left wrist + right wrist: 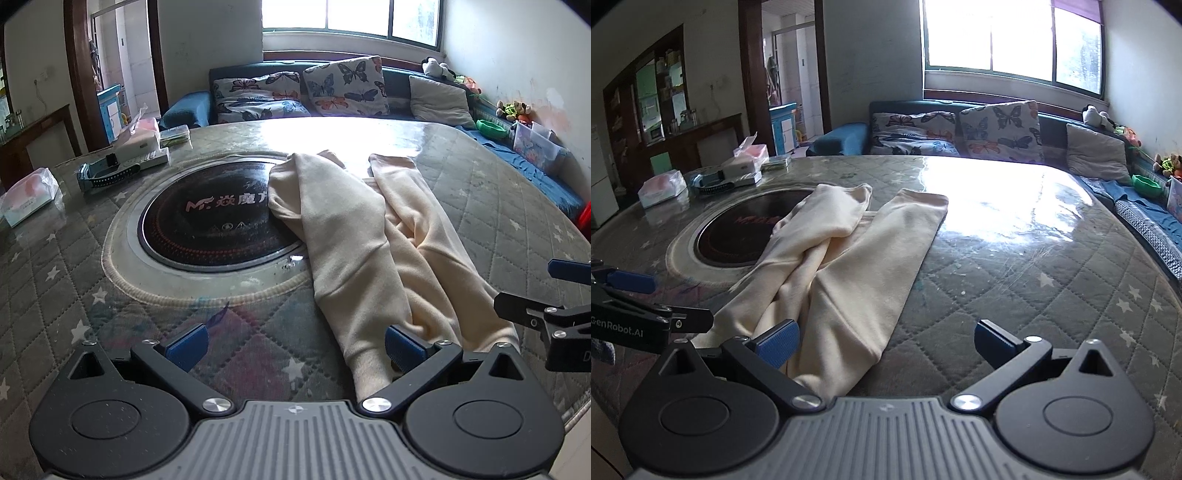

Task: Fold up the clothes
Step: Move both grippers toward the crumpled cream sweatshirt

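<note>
At the far left of the round table [480, 192], tissue packs [29, 197] and a white box [142, 155] are sitting near the edge, with a dark inset cooktop [207, 225] lying just inside them. The cream trousers [354, 236] are lying across the quilted cover to the right of the cooktop — one leg overlapping its rim, both legs stretching away toward the window. The left gripper [295, 345] is hovering at the waistband end with its blue pads [186, 343] spread wide, gripping nothing. The right gripper [886, 341] is sitting just beside it (its left pad over the cloth's near edge), likewise spread apart and empty. Butterfly cushions [960, 131] are resting on the sofa beyond.
</note>
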A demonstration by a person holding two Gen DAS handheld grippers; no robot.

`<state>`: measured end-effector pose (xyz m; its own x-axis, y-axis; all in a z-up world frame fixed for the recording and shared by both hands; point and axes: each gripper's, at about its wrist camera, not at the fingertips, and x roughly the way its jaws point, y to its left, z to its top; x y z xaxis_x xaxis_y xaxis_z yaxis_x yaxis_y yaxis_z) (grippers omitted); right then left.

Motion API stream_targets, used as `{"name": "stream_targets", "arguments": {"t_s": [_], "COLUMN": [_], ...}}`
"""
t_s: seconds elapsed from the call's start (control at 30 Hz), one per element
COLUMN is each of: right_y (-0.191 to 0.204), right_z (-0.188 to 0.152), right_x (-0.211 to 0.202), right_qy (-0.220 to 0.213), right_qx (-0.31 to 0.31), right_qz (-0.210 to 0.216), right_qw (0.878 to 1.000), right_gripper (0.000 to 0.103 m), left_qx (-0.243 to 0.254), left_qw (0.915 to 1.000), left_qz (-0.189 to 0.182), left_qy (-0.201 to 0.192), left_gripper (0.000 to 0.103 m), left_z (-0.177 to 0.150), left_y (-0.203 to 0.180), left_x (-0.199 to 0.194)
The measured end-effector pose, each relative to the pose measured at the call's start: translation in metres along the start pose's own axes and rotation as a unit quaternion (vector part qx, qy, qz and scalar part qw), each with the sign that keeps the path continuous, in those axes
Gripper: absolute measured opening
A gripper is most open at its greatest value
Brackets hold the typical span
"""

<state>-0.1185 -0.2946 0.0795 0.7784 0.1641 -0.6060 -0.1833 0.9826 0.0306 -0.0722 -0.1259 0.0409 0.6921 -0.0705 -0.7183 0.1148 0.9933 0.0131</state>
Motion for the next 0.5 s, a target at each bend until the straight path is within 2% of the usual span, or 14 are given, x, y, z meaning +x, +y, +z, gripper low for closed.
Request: {"name": "stream_targets", "arguments": {"t_s": [0.5], "right_y": [0.0080], "right_z": [-0.0075], "right_x": [-0.0057], "right_qy": [0.009], "right_qx": [-0.009], "right_qz": [0.009], "right_qw": [1.000], "right_gripper": [0.102], "left_qx": [0.009], "left_qw": [0.9999], "left_qz": [-0.005], "left_qy": [0.002], "left_gripper": [0.103], "left_z": [-0.0103], "left_y": [-0.0047], "left_x": [-0.0072]}}
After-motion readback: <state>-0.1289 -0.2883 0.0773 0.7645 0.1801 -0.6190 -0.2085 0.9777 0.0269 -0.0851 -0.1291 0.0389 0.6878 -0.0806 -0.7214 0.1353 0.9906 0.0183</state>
